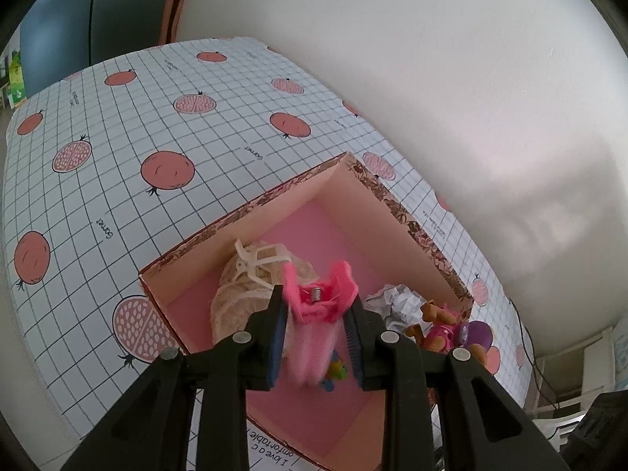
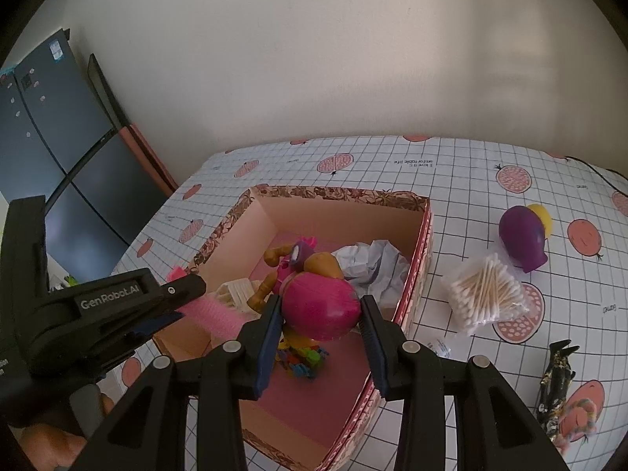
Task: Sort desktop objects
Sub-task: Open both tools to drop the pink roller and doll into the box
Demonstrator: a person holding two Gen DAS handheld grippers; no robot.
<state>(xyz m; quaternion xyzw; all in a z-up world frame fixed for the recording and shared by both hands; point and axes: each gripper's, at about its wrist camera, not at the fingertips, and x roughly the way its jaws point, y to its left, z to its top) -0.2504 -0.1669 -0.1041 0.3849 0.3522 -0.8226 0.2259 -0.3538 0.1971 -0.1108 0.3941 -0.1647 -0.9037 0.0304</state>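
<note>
grippers (image 1: 314,329) (image 2: 321,325) hold clip (image 1: 320,302) & egg (image 2: 320,306) over box (image 2: 341,194).

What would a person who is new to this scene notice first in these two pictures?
Both grippers hang over the open pink box on the pomegranate-print tablecloth. The right gripper holds a magenta ball, and the left gripper is closed on a pink clip. To the right of the box lie a pack of cotton swabs and a purple toy.
</note>
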